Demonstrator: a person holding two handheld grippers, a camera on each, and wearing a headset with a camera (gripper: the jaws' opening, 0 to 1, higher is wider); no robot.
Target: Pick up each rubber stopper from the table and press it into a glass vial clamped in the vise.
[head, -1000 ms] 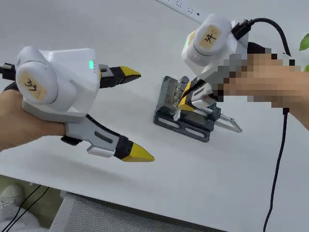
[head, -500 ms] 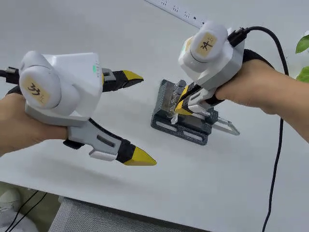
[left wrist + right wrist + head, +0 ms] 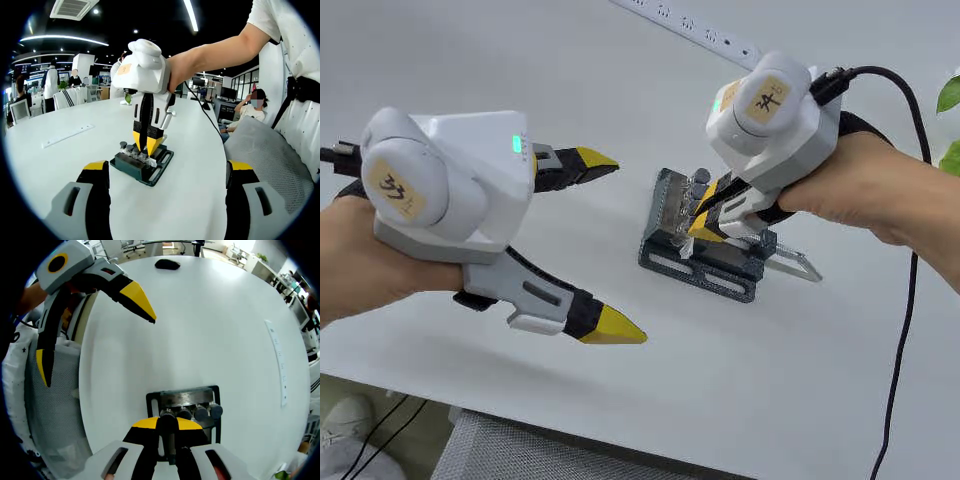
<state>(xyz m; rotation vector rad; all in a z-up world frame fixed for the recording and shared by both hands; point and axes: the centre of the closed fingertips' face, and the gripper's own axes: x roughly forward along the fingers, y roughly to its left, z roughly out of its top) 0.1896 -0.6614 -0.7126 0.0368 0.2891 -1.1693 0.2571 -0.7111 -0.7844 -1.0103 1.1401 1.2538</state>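
A small dark vise (image 3: 705, 262) stands on the white table and clamps a row of glass vials capped with grey rubber stoppers (image 3: 701, 177). My right gripper (image 3: 703, 212) points down onto the row, shut on a dark stopper (image 3: 167, 416) at the row's end, beside the other stoppers (image 3: 202, 412). In the left gripper view the right gripper (image 3: 146, 144) stands upright over the vise (image 3: 142, 164). My left gripper (image 3: 610, 245) hovers open left of the vise, with nothing between its jaws, which frame the vise from the near side (image 3: 167, 167).
A white power strip (image 3: 690, 20) lies at the table's far edge. A black cable (image 3: 900, 330) trails from the right gripper across the table. The near table edge and a grey mesh chair (image 3: 490, 450) are below. A black object (image 3: 167, 264) lies far across the table.
The head camera has shifted a little. The right gripper stays shut over the vise, slightly tilted; the left gripper hangs open in much the same place.
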